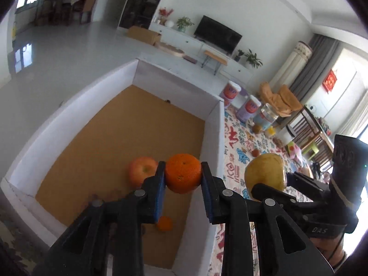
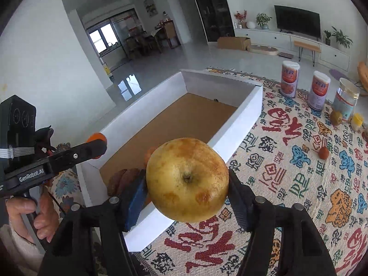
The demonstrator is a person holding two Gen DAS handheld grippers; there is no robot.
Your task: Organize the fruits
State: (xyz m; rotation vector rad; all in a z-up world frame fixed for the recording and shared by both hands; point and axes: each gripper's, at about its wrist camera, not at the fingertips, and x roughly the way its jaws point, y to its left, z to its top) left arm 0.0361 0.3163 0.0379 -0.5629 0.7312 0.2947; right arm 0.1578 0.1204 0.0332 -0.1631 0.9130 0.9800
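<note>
Our left gripper (image 1: 183, 174) has its two jaws pressed against the sides of an orange (image 1: 183, 173), holding it in the air over the white box (image 1: 69, 112) with the brown floor. Our right gripper (image 2: 187, 181) is clamped the same way on a yellow apple (image 2: 187, 179) with brown blotches, held above the box's near right wall and the patterned cloth (image 2: 299, 172). Below the orange, inside the box, we see a red apple (image 1: 141, 170) on the floor and a smaller orange fruit (image 1: 164, 223) nearer us. Farther out on the cloth stand two tall cans (image 2: 304, 84) and a clear jar (image 2: 346, 99), with a small brownish fruit (image 2: 336, 117) beside the jar and a little red fruit (image 2: 323, 153) lying apart.
</note>
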